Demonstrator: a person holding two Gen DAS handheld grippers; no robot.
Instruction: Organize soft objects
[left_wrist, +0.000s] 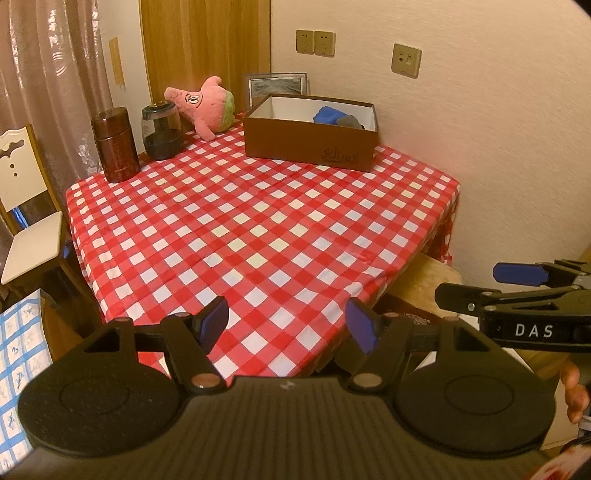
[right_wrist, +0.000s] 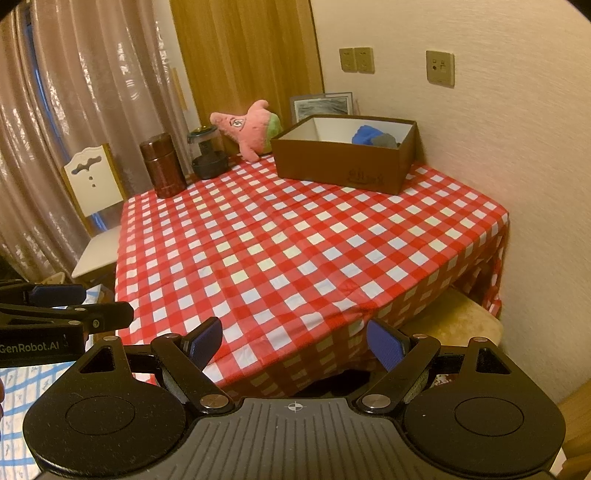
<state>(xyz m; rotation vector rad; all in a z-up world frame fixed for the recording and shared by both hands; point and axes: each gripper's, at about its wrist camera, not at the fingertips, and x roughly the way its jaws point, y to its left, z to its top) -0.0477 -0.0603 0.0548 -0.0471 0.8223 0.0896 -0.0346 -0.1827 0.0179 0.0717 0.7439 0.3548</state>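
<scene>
The box (left_wrist: 310, 142) at the bench's (left_wrist: 258, 229) far right edge hides most of its contents: only a blue lump (left_wrist: 327, 115) and a grey lump (left_wrist: 351, 121) show above the rim, too bunched to identify. A framed picture (left_wrist: 277, 86) behind it is half covered. The pink plush (left_wrist: 201, 103) lies on the far edge, left of the box and apart from it, leaning by a glass jar (left_wrist: 161, 130) and a brown canister (left_wrist: 115, 144). A chair (left_wrist: 29, 221) stands left. Left tongs (left_wrist: 288, 325) and right tongs (right_wrist: 295, 345) both gape wide, empty, short of the near edge.
</scene>
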